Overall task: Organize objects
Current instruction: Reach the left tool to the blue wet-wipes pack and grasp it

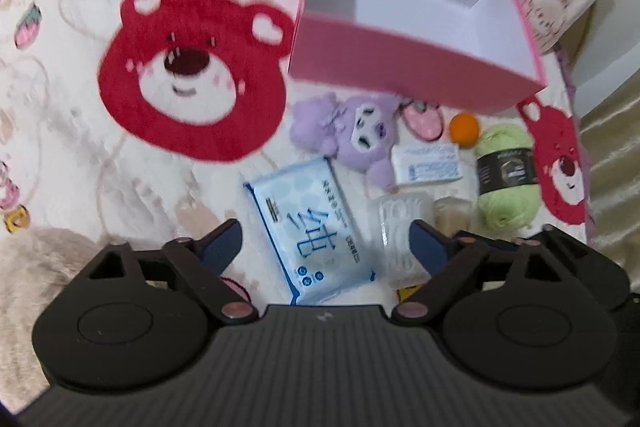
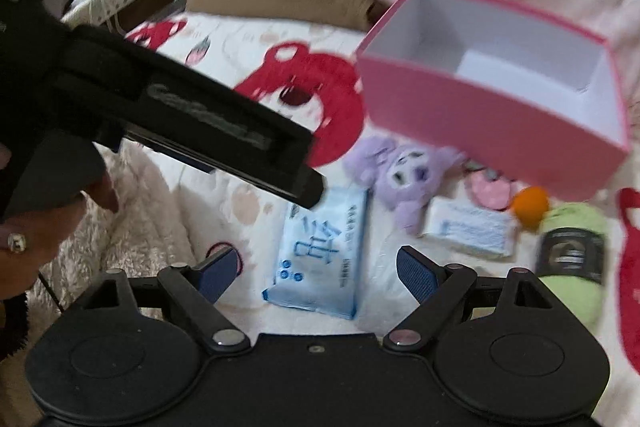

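Both claws stand spread with nothing between their blue pads: the left claw (image 1: 322, 247) hangs over the wipes pack (image 1: 310, 231), and the right claw (image 2: 316, 273) hovers above the same pack, with the left one's black body crossing the upper left of its view above a hand (image 2: 24, 247). Everything lies on a bed whose blanket (image 1: 60, 87) is cream with red bear faces. Leftmost of the things is the wipes pack, a flat pale-blue rectangle with large blue characters, its long axis running from near the claws up and away, tilted leftward at its far end. Next comes a clear ribbed plastic box (image 1: 404, 227), just beside the pack's right edge. Farther back lies a purple plush (image 1: 360, 135), face up, its body slanting down to the right. To its right sits a small white packet (image 1: 426, 165) with blue print, long axis across the view. Behind that are a pink pouch (image 1: 424, 119) and an orange ball (image 1: 464, 129). Rightmost is a green yarn skein (image 1: 506, 179) with a black label band, its long axis pointing away. A pink box (image 1: 412, 63), open, white inside and bare, stands behind the whole row.
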Demonstrator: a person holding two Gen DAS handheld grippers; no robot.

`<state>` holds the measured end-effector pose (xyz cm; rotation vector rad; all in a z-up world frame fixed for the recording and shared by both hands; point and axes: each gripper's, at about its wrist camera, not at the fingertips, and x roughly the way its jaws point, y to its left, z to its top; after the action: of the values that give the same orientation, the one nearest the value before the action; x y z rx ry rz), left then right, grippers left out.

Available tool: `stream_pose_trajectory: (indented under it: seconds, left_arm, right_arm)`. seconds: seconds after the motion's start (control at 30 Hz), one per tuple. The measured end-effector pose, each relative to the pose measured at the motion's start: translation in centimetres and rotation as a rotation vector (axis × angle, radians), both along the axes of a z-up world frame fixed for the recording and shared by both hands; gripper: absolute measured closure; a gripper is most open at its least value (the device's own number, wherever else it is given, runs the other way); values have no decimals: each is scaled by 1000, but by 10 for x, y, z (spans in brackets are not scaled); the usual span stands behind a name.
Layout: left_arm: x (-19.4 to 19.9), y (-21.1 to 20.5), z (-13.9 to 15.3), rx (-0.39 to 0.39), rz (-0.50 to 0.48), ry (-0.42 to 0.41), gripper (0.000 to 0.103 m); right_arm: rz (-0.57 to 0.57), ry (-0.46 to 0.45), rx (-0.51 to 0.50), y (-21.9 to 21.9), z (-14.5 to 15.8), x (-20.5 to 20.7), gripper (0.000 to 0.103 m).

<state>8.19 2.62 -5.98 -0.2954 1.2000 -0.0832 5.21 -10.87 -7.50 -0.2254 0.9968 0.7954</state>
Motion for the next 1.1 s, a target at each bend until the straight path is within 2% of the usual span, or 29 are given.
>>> stream_pose_trajectory:
  seconds: [0.1,0.23,0.27,0.37,0.4,0.43,0.53,0.57,0.63,0.7,0.8,0.83,0.9,1.0,1.1]
  left_arm:
    - [9,3,-19,-19,3,37,35]
    - [18,4,-37,-29,6,59,44]
    - [21,5,-42,-35,9,65,50]
    - [26,7,-56,-43,12,80,60]
    - [27,7,-60,-46,13,84,67]
    - [28,8,-64,-48,16,92,69]
    - [29,10,-76,-44,31,106,71]
    - [28,9,-79,-37,35,106,71]
    - [27,7,-82,-30,43,100,71]
    - [26,5,-83,-19,51,89,71]
    - [24,2,-85,-5,66,82,68]
    - [24,2,-85,-7,75,80,67]
    - [22,1,-85,-16,54,75,67]
    - [18,8,-85,-66,70,60,67]
    - [15,17,-85,-128,97,46,74]
  right_arm:
    - [17,29,-9,10,-20,9,14]
    - [19,46,3,21,-40,13,14]
    - [28,46,3,25,-44,14,15]
    - [47,43,-16,33,-57,17,23]
    - [47,49,-25,35,-62,20,27]
    - [45,56,-40,36,-68,22,29]
    - [19,79,-101,37,-86,28,30]
    - [21,80,-94,37,-88,27,29]
    - [26,70,-105,40,-89,24,26]
    - [38,53,-123,45,-91,19,19]
    - [69,6,-155,52,-96,8,15]
    - [70,-12,-165,53,-97,6,16]
    - [51,-47,-193,55,-97,2,28]
    - [11,-25,-160,49,-93,4,37]
    - [-20,3,-115,39,-88,6,43]
